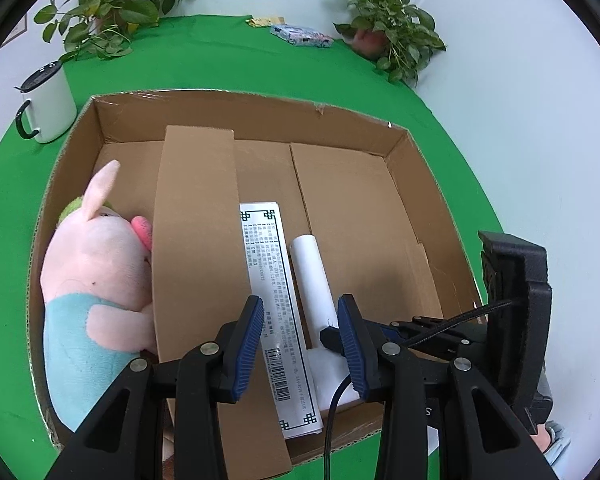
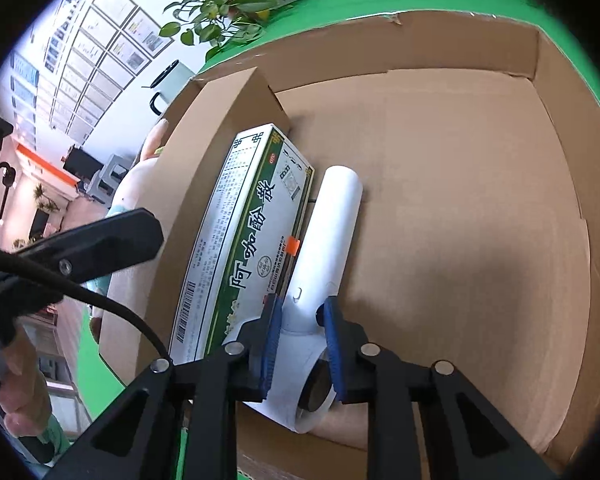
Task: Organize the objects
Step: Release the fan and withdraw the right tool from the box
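Observation:
An open cardboard box (image 1: 424, 184) stands on the green table. Inside it lie a pink plush pig (image 1: 96, 276) at the left, a white medicine carton (image 1: 278, 304) with green print against a cardboard divider (image 1: 196, 240), and a white handheld device (image 1: 314, 280) beside the carton. My left gripper (image 1: 300, 344) is open and empty above the carton's near end. In the right wrist view my right gripper (image 2: 302, 332) is shut on the white device (image 2: 332, 232) near its head, inside the box (image 2: 560, 128). The carton (image 2: 244, 240) lies just left of it.
A white mug (image 1: 50, 104) with a dark lid stands left of the box. Two potted plants (image 1: 116, 4) (image 1: 392, 28) stand at the back by the wall. A patterned packet (image 1: 302, 35) lies at the table's far edge. The right gripper's body (image 1: 516, 304) is at the box's right wall.

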Tool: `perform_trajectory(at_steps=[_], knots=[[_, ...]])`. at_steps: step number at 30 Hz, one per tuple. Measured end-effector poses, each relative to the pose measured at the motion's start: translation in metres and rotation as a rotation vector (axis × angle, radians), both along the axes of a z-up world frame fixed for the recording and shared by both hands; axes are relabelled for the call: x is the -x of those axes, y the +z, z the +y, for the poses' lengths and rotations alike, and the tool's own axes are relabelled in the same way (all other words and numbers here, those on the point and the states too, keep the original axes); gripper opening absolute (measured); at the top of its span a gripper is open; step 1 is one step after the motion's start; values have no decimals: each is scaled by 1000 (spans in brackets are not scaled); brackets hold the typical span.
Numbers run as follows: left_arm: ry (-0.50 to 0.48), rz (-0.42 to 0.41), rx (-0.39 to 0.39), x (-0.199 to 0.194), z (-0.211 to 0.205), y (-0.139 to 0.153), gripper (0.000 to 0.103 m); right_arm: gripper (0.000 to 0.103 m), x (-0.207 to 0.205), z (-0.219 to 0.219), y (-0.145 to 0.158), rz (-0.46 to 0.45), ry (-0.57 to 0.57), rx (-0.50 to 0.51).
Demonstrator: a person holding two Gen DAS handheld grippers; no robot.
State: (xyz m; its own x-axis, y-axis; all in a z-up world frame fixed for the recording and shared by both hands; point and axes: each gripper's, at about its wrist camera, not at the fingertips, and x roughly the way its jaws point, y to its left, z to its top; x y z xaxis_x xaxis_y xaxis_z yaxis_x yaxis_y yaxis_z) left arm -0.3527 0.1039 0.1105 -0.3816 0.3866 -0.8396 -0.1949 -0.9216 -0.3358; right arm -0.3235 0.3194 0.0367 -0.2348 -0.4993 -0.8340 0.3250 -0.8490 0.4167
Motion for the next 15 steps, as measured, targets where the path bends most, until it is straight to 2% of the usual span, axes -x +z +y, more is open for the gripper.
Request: perform_trajectory(at_steps=[6, 8, 9, 10, 11, 12, 13, 15], knots=[[15, 57, 18, -9, -1, 5, 37, 22, -4, 3, 1, -3, -21, -1], [32, 95, 32, -16, 1, 9, 42, 25, -6, 5, 2, 8, -44, -23], [40, 125, 40, -21, 1, 13, 47, 33, -8, 5, 4, 20, -49, -33], [48, 152, 45, -27, 1, 16, 50, 50, -13, 7, 8, 41, -57, -45], [63, 198, 49, -35, 0, 23, 52, 60, -19, 10, 14, 77, -71, -53], [75, 233, 49, -43, 0, 28, 57, 74, -25, 12, 20, 116, -85, -58], [85, 262, 48, -49, 0, 32, 63, 79, -33, 15, 26, 159, -101, -65], [103, 316, 52, -65, -1, 40, 68, 80, -50, 21, 37, 230, -131, -98]])
